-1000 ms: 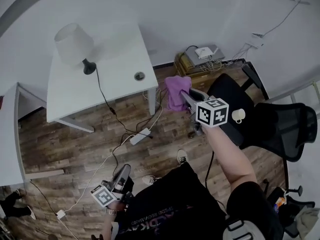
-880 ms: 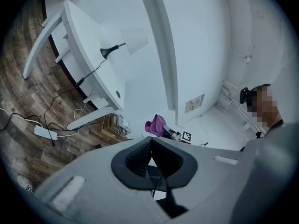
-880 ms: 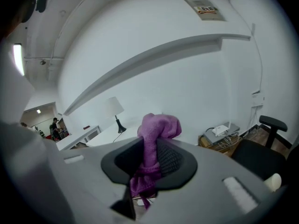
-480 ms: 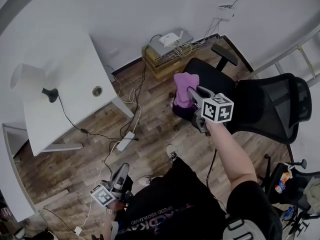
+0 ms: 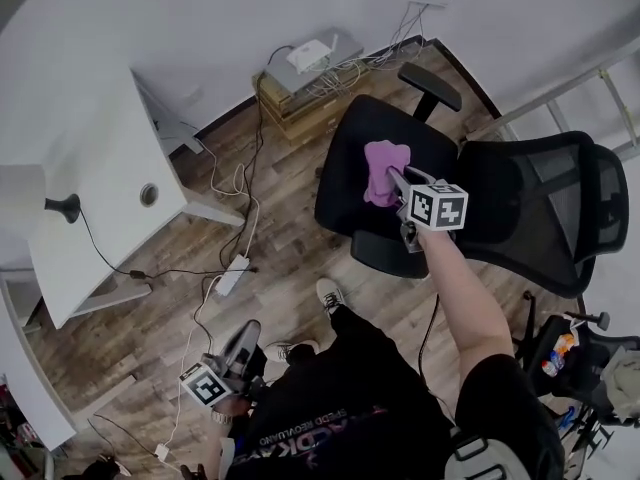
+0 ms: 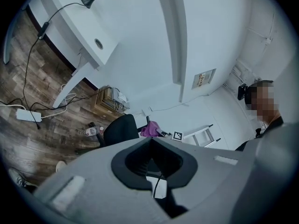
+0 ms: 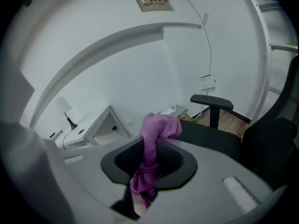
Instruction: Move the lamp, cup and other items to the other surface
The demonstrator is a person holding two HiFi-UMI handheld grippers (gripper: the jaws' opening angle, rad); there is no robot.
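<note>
- Head view: the right gripper (image 5: 392, 180) hung right over the seat of the black mesh-backed office chair (image 5: 345, 188), with a crumpled purple cloth (image 5: 381, 164) at its tip.
- Right gripper view: the jaws were clamped on that purple cloth (image 7: 156, 129). A bunch of it stuck out past the tips and the rest trailed back between the jaws of the right gripper (image 7: 150, 146).
- Whether the cloth touched the chair's seat, I couldn't tell. The chair's padded armrest (image 7: 211, 101) stood just beyond it.
- The left gripper (image 5: 243, 336) was low by the person's side, well apart from the chair.
- Left gripper view: the jaws of the left gripper (image 6: 150, 141) were pressed together, nothing between them.
- The white-shaded lamp with the black stem (image 5: 45, 203) stood on the white rectangular table (image 5: 100, 183), well apart from the chair across the wooden floor. Its cord ran down to a white power strip (image 5: 232, 275) lying between table and chair.
- A low wooden box with white devices on top (image 5: 300, 78) sat near the chair, against the wall.
</note>
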